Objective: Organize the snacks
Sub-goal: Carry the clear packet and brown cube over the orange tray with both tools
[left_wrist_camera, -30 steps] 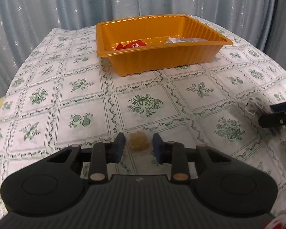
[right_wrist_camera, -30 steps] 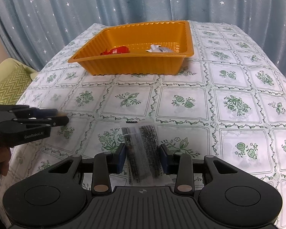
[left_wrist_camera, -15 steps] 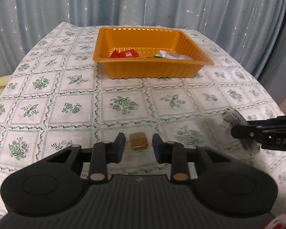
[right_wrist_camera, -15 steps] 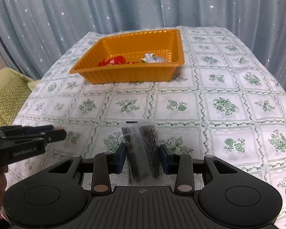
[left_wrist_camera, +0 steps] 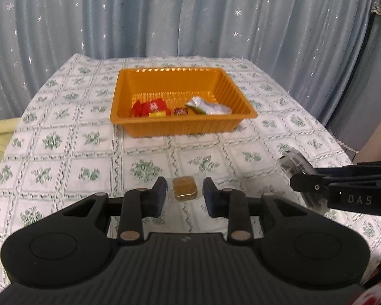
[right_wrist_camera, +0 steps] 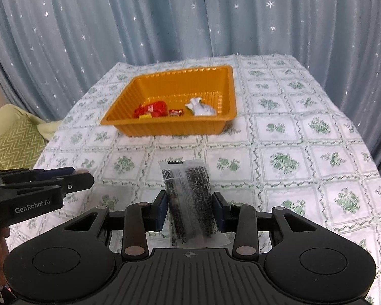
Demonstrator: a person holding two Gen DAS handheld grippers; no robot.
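Progress check, prob about halfway imo. Orange tray (left_wrist_camera: 129, 120) sat at the far side of the worktop (left_wrist_camera: 63, 162) w/ three-ish snacks already in it: a red wrapped one (left_wrist_camera: 149, 106), a tiny dark candy (left_wrist_camera: 180, 111) next to it, and a silver foil packet (left_wrist_camera: 208, 105) on the right side. So that part looked done.

Two more were mid-air. Left gripper (left_wrist_camera: 183, 194) had its jaws clamped on the clear wrapper of a small golden-brown cube (left_wrist_camera: 185, 189); the pads pinched the plastic edges, not the cube itself afaict. Right gripper (right_wrist_camera: 189, 208) was closed on a clear sleeve of dark seaweed-looking strips (right_wrist_camera: 188, 200), jaws pressing both long sides, packet sticking out front and back. Both were up off the cloth, well short of the tray, pointed roughly toward it.

What was left, judging from this: carry both over and drop them in the tray. Didn't see any other loose snacks on the cloth in either view, so these two might be the last ones, but the near edge was hidden behind the grippers so can't say for sure. The sleeve looked floppy, could slip.
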